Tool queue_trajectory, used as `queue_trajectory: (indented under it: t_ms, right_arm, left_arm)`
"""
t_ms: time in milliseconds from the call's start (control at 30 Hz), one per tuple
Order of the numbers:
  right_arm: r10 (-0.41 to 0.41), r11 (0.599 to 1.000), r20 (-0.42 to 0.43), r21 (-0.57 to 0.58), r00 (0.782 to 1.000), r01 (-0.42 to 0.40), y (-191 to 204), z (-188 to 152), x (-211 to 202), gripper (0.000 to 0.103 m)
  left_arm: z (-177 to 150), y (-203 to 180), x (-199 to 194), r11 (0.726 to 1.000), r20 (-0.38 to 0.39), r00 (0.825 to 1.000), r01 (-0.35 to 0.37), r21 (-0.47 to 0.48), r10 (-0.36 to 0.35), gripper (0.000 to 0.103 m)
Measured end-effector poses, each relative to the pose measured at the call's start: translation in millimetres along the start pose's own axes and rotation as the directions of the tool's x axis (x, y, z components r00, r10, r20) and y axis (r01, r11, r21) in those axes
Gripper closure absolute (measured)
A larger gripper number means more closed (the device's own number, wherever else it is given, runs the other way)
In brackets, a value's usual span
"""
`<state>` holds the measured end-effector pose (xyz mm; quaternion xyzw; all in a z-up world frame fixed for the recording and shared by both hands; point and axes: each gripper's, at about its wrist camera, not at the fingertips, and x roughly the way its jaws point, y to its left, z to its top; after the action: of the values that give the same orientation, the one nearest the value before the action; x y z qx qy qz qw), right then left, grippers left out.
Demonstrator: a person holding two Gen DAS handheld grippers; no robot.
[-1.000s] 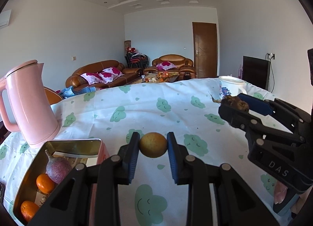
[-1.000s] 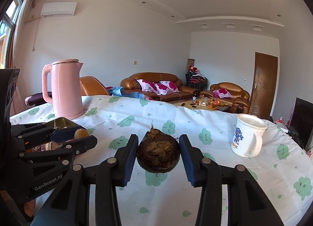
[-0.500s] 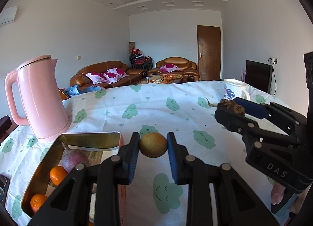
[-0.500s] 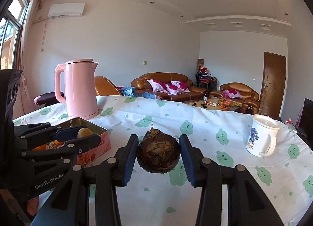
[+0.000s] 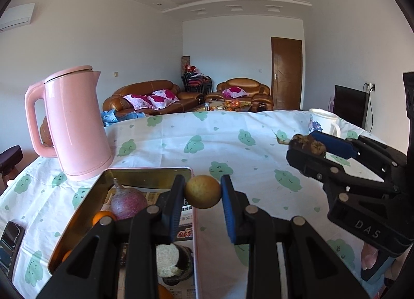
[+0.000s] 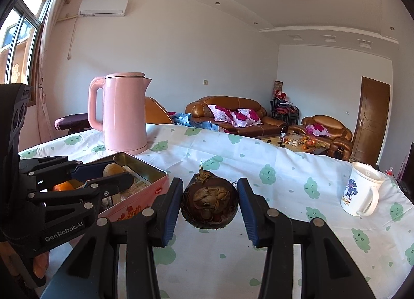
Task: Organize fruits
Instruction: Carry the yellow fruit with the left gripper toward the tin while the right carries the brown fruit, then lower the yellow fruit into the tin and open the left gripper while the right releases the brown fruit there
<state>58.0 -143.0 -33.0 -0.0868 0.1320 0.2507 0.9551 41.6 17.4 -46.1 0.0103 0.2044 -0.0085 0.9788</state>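
Note:
My left gripper (image 5: 202, 192) is shut on a small yellow-brown round fruit (image 5: 202, 191) and holds it above the right rim of the pink tin box (image 5: 194, 226). The box holds a purple-red fruit (image 5: 128, 203), oranges (image 5: 101, 217) and a dark cut fruit (image 5: 170, 260). My right gripper (image 6: 209, 200) is shut on a dark brown mangosteen (image 6: 209, 202), held above the tablecloth to the right of the box (image 6: 145, 190). The right gripper also shows in the left wrist view (image 5: 308, 147), and the left gripper in the right wrist view (image 6: 113, 173).
A pink kettle (image 5: 75, 123) stands behind the box at the left. A white mug (image 6: 361, 192) stands at the right of the table. A phone (image 5: 10, 239) lies at the left edge. The white cloth with green cloud prints (image 5: 233, 143) covers the table.
Both grippers have moved left toward the tin box, each still holding its fruit. The left gripper's fruit now hangs over the box's right rim.

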Motion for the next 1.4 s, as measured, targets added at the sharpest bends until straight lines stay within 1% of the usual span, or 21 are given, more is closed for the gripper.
queue_trajectory:
  t_ms: [367,700,1167,1400]
  right_arm:
    - [0.043,0.998,-0.002,-0.045,0.999,-0.043,24.7,6.1,5.0,0.058]
    - [0.088,0.992,0.000,-0.087,0.996,-0.088,50.4,14.6,12.3,0.058]
    - [0.144,0.982,-0.002,-0.123,0.990,-0.143,76.3,23.8,23.2,0.058]
    - [0.177,0.977,-0.019,-0.121,0.984,-0.178,89.1,26.3,33.8,0.058]
  left_arm:
    - [-2.0,23.8,-7.4,0.999,0.005,0.999,-0.040,-0.026,0.040,0.074]
    - [-5.0,44.7,-12.1,0.996,-0.004,0.997,-0.078,-0.050,0.078,0.074]
    - [-4.5,75.8,-21.2,0.986,-0.007,0.989,-0.149,-0.081,0.148,0.074]
    - [-8.2,90.8,-21.4,0.978,-0.033,0.983,-0.184,-0.094,0.181,0.074]
